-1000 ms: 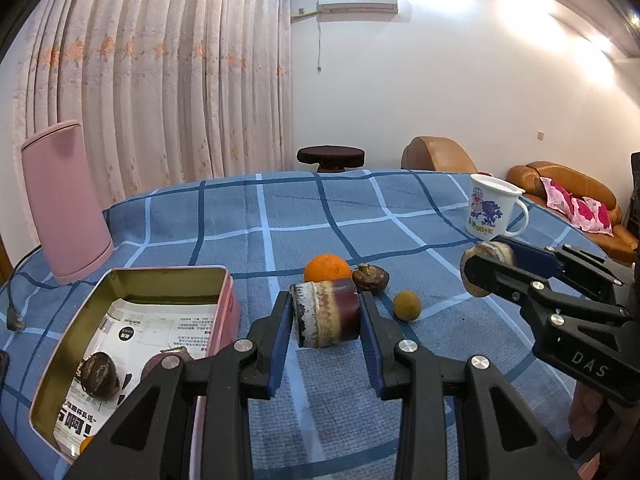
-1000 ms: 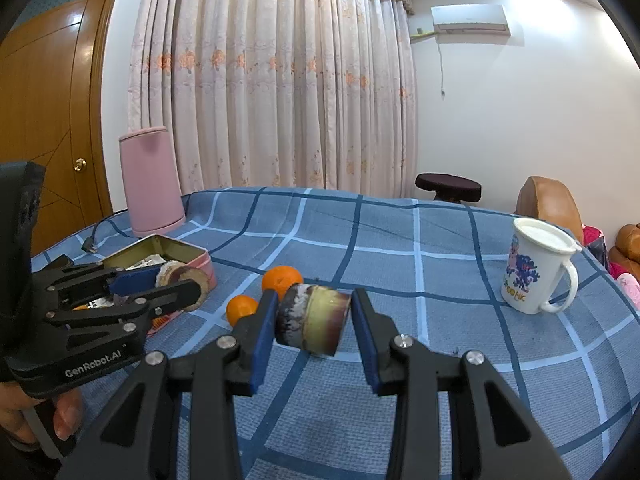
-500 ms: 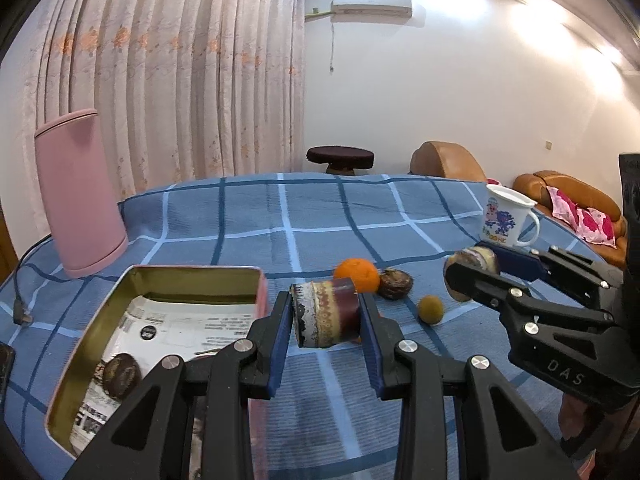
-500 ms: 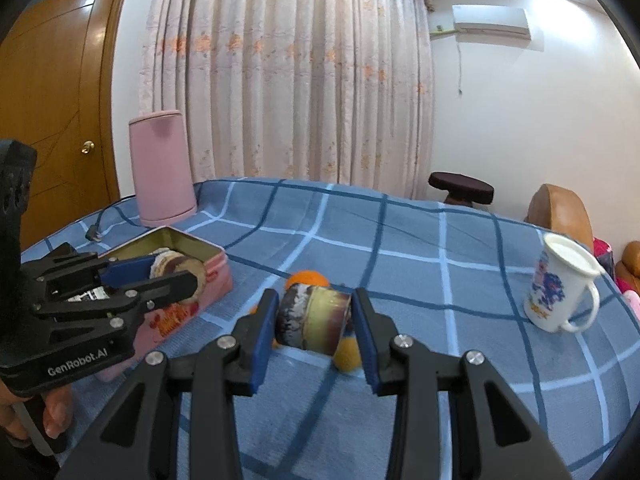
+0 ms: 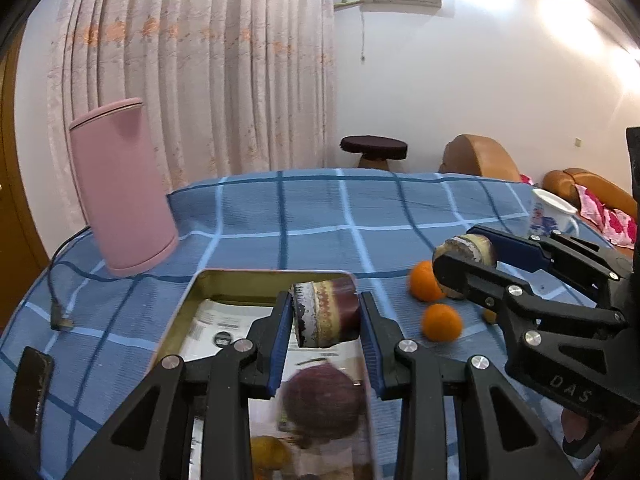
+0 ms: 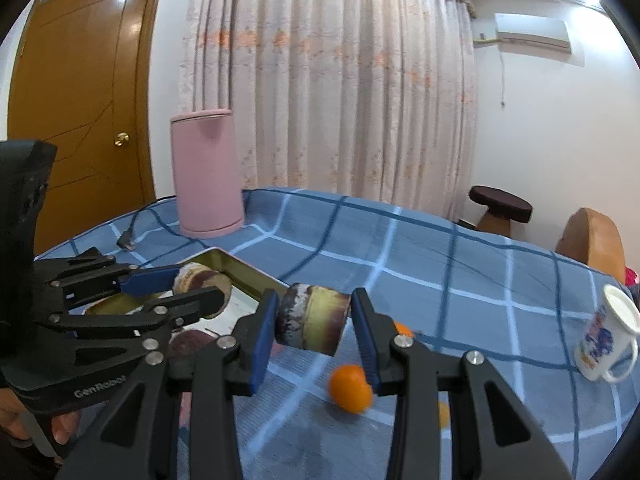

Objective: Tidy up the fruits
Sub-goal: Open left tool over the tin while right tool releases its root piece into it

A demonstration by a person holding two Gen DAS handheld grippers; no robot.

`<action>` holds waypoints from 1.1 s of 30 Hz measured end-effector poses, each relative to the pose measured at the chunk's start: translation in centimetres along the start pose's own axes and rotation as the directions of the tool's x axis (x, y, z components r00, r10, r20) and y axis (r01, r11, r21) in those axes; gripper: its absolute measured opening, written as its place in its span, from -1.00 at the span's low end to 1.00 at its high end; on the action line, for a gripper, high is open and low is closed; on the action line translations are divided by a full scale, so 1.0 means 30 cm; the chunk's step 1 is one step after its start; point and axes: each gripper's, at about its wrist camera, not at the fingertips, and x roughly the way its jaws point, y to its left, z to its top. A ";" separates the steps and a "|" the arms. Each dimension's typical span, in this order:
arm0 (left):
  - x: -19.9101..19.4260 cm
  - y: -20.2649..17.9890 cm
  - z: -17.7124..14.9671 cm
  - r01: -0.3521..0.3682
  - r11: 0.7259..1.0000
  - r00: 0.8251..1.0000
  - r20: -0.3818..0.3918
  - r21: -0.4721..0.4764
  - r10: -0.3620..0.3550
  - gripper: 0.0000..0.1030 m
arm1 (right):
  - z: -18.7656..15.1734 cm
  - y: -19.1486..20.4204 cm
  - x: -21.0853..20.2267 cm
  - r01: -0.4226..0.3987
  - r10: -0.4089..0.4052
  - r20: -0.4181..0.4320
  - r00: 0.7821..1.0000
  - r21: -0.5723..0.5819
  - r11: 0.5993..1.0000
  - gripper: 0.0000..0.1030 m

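Both grippers are mid-carry: the left gripper (image 5: 325, 322) grasps a mottled fruit (image 5: 326, 312) over the tin (image 5: 240, 278), the right gripper (image 6: 314, 322) clenches another fruit (image 6: 312, 320) at the tin's 3 o'clock; next, release inside.

left hand-held gripper (image 5: 324, 320): clamped (tilted down) | right hand-held gripper (image 6: 314, 322): clamped, alongside

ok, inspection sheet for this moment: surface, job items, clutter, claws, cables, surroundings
Surface: blue checked tablecloth.
Job's things: open tin holding a dark round fruit; two oranges loose on the cloth.
Clutter: pink canister, white mug.
Claws: left claw and right claw each shut on a mottled brown piece.
Cables: black cable with loose plug beside the canister.
Surroundings: curtain, door, stool, sofa, air conditioner.
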 end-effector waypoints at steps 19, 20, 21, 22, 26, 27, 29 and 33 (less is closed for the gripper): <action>0.061 0.228 -0.005 -0.092 0.993 0.992 -0.097 -0.071 0.085 -0.33 | 0.017 0.162 0.207 -0.151 0.148 -0.104 0.984 -0.021 0.988 -0.22; 0.062 0.237 -0.008 -0.095 0.993 0.991 -0.100 -0.074 0.087 -0.33 | 0.013 0.170 0.217 -0.154 0.151 -0.112 0.982 -0.022 0.988 -0.22; 0.064 0.244 -0.011 -0.100 0.992 0.990 -0.104 -0.075 0.092 -0.33 | 0.008 0.177 0.227 -0.159 0.155 -0.122 0.980 -0.023 0.987 -0.22; 0.069 0.251 -0.015 -0.104 0.992 0.989 -0.111 -0.075 0.095 -0.33 | 0.003 0.184 0.237 -0.162 0.158 -0.130 0.979 -0.024 0.986 -0.22; 0.081 0.262 -0.032 -0.107 0.991 0.987 -0.128 -0.075 0.097 -0.32 | -0.014 0.197 0.265 -0.175 0.169 -0.159 0.973 -0.024 0.984 -0.21; 0.084 0.262 -0.037 -0.109 0.991 0.986 -0.132 -0.074 0.098 -0.32 | -0.017 0.199 0.268 -0.176 0.170 -0.164 0.972 -0.026 0.984 -0.21; 0.089 0.267 -0.044 -0.111 0.991 0.985 -0.139 -0.077 0.099 -0.32 | -0.016 0.204 0.273 -0.181 0.174 -0.169 0.970 -0.028 0.983 -0.20; 0.096 0.270 -0.054 -0.118 0.989 0.982 -0.155 -0.086 0.104 -0.32 | -0.019 0.215 0.284 -0.207 0.197 -0.196 0.961 -0.033 0.978 -0.18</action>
